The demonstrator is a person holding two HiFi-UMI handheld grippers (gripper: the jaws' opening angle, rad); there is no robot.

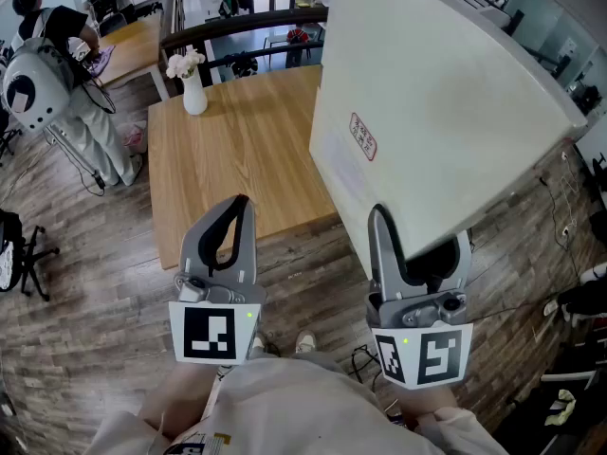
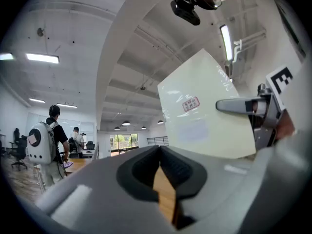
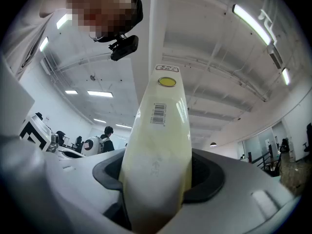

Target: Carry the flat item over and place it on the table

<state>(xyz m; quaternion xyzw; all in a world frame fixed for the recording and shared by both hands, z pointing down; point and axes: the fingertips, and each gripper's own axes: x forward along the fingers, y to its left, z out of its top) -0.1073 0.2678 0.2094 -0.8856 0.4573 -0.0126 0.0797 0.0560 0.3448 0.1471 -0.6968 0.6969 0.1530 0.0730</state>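
The flat item (image 1: 436,112) is a large cream panel with a small red label. It hangs tilted in the air over the right end of the wooden table (image 1: 237,150). My right gripper (image 1: 422,245) is shut on its lower edge. In the right gripper view the flat item (image 3: 156,130) fills the gap between both pads and shows a barcode. My left gripper (image 1: 239,202) is shut and empty, left of the panel, above the table's near edge. The left gripper view shows the flat item (image 2: 204,111) up at the right, with the right gripper's finger (image 2: 241,105) across it.
A white vase with flowers (image 1: 193,88) stands at the table's far left corner. A person with a white backpack (image 1: 57,64) stands at the far left by another table. A black chair (image 1: 19,245) is at the left edge. Cables lie on the wood floor (image 1: 560,226) to the right.
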